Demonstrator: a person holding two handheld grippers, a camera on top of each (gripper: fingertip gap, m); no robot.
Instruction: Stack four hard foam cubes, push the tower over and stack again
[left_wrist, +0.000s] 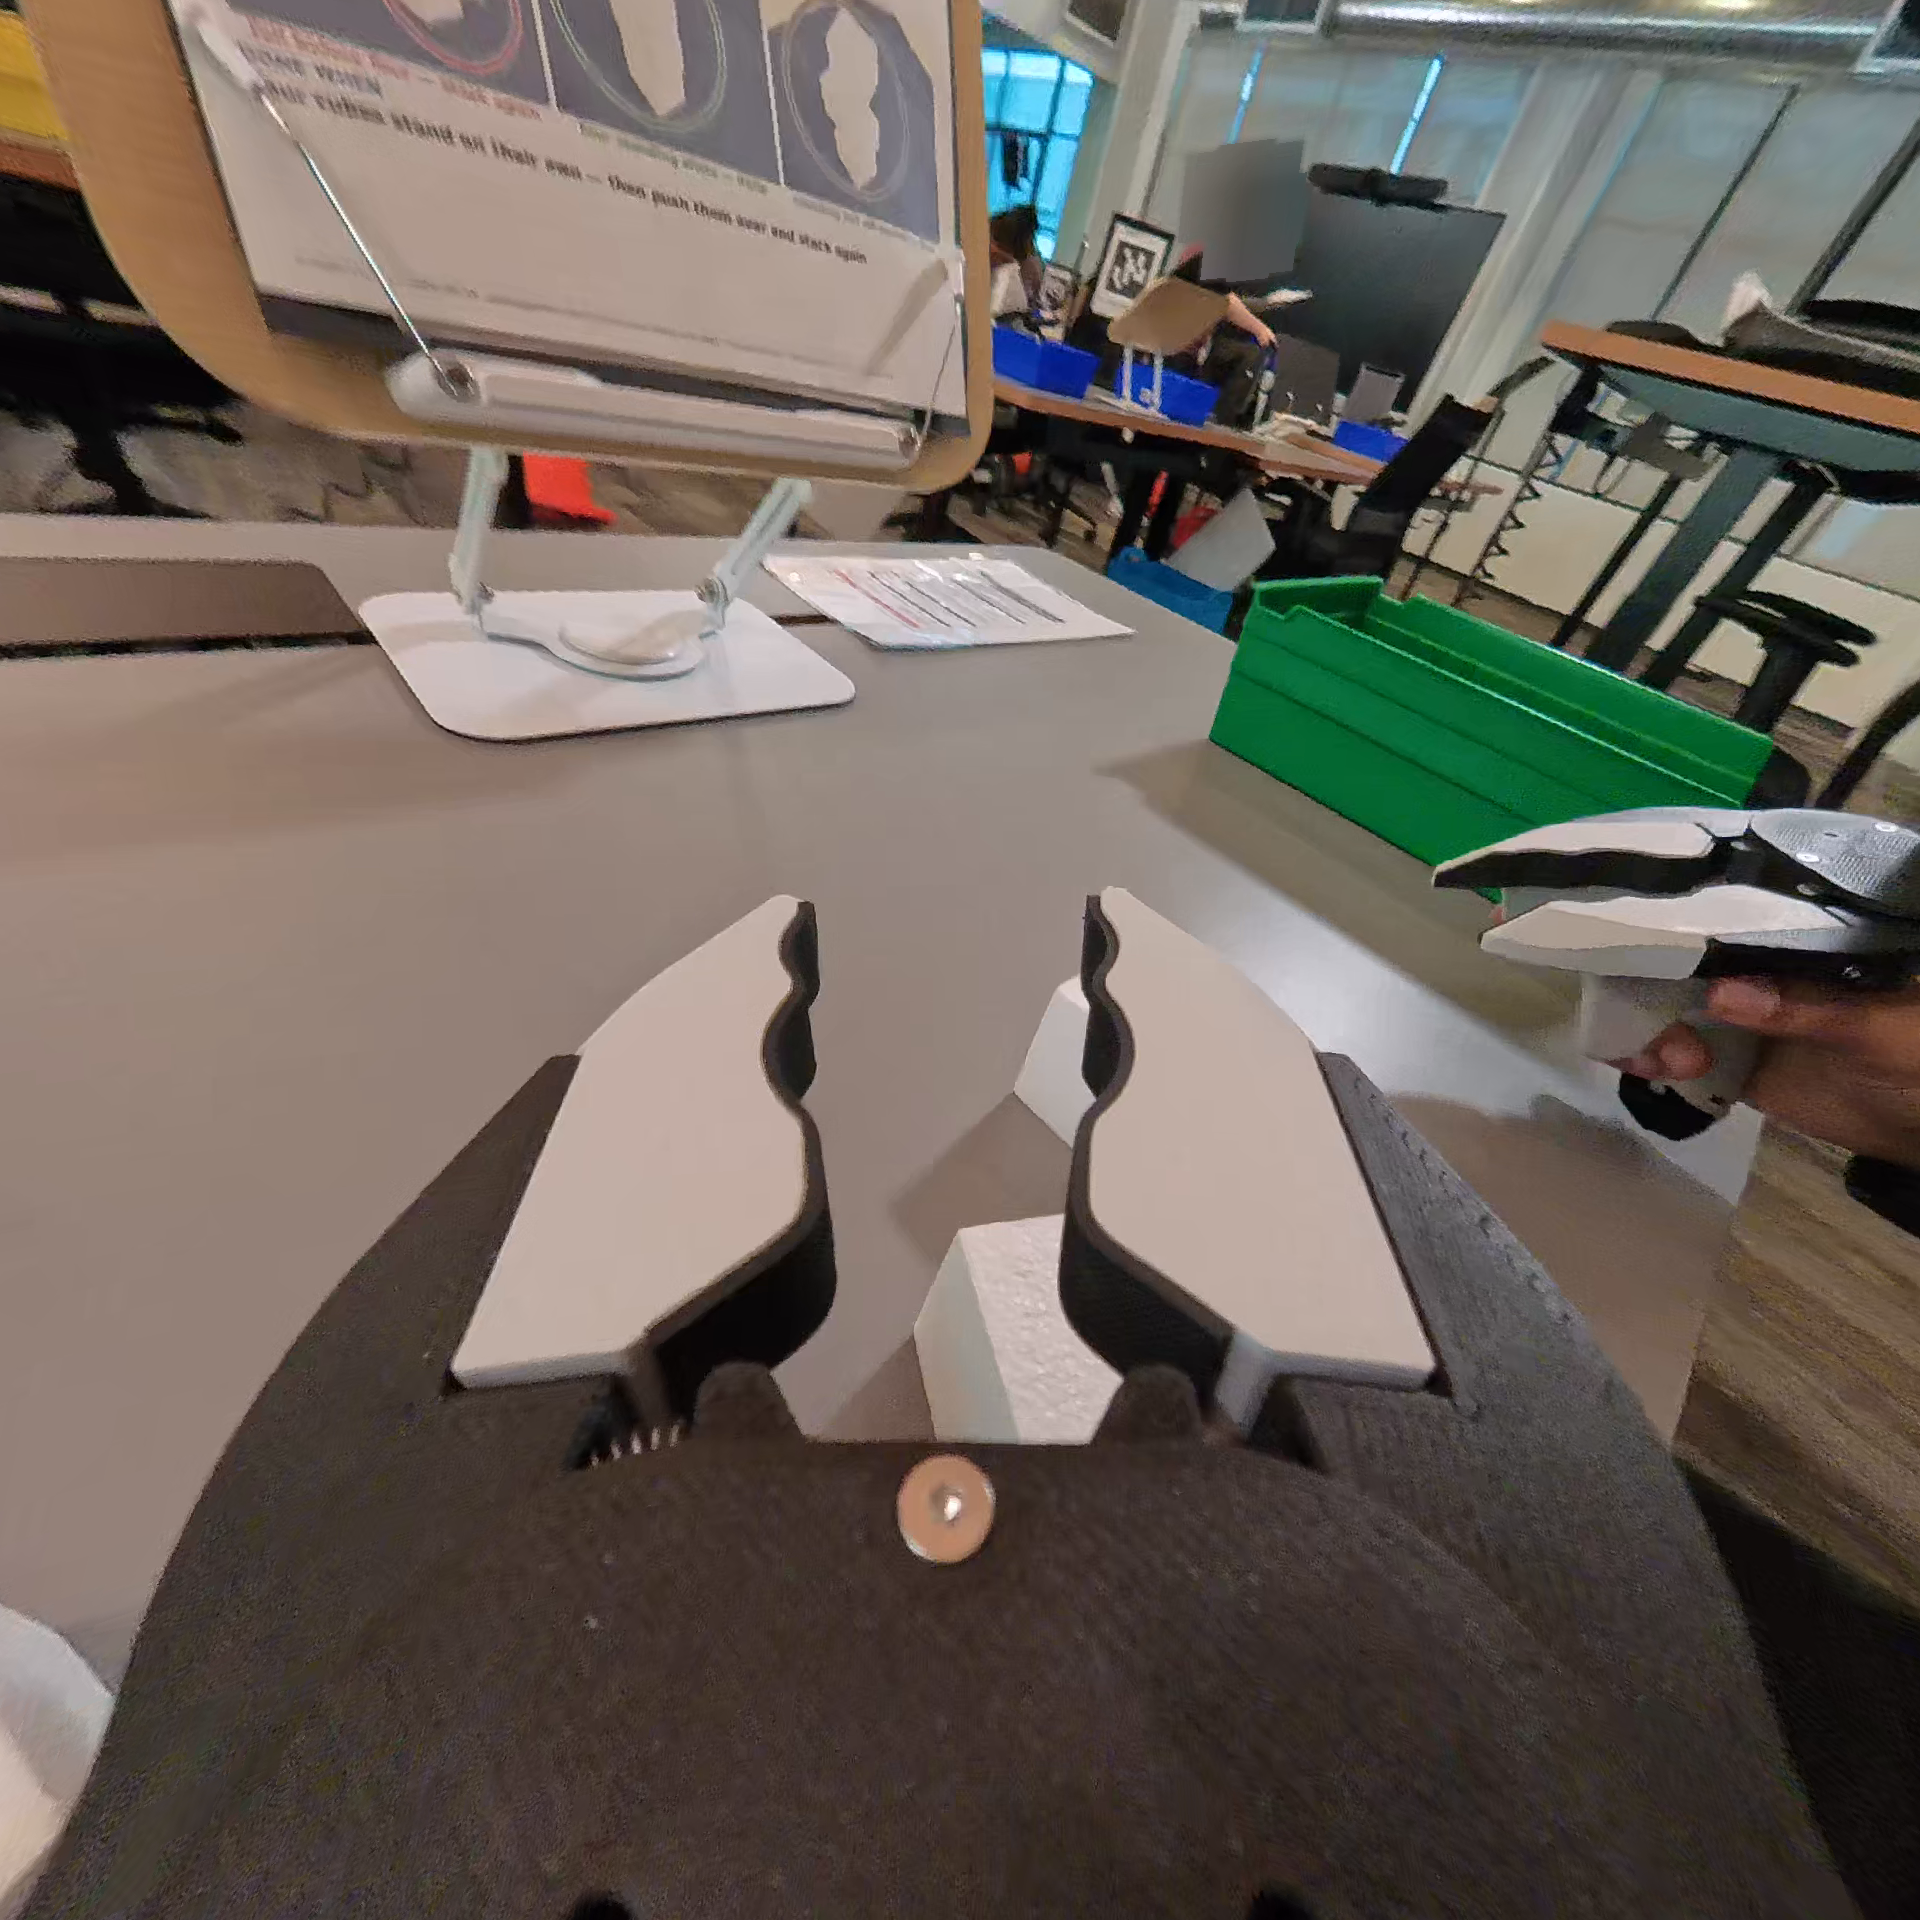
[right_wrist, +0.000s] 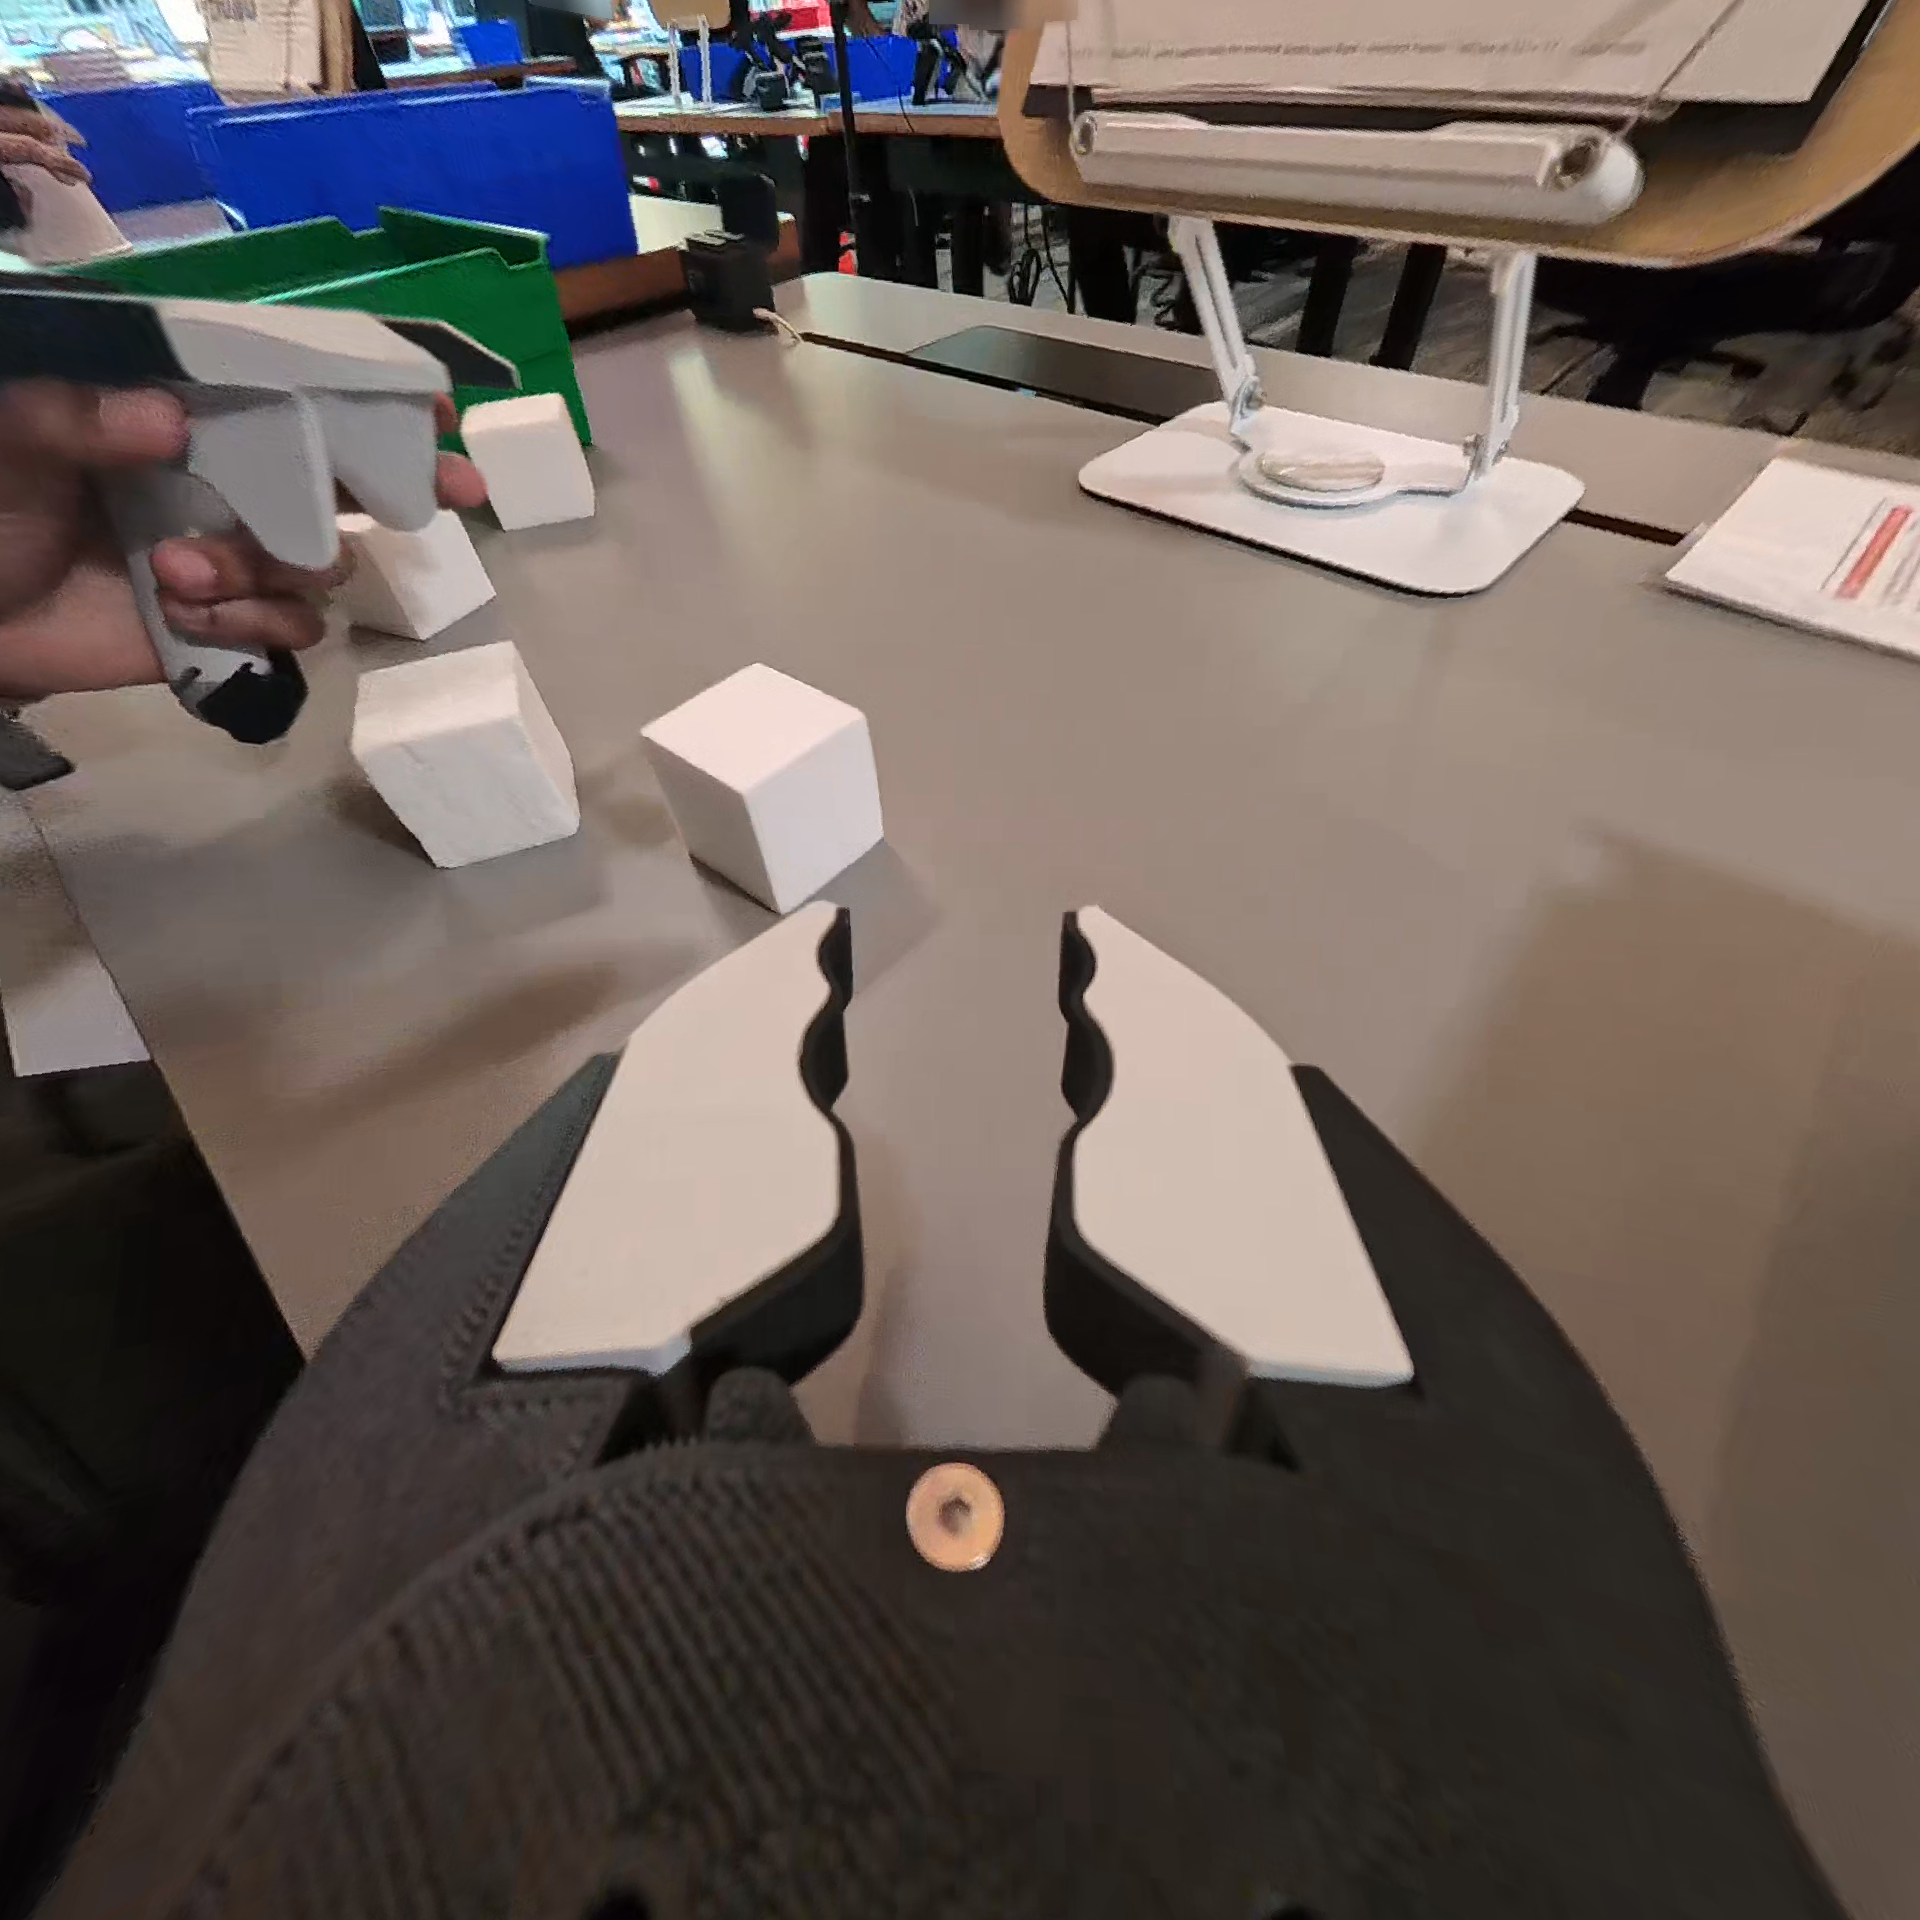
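With both sets of jaws open & empty, the left gripper (left_wrist: 945, 914) hangs right over two foam cubes (left_wrist: 1013, 1335), while the right gripper (right_wrist: 954, 920) sits just short of another cube (right_wrist: 769, 779) on the worktop (right_wrist: 1299, 810), ahead-left.

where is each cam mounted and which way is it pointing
Left wrist view: sits on the left gripper, looking forward over the grey table to the document stand; own open fingers frame a foam cube.
Right wrist view: sits on the right gripper, looking across the table toward the foam cubes; own fingers open, nothing between them.
Shared: stand, green bin, and each shows the other gripper, hand-held, at its edge.
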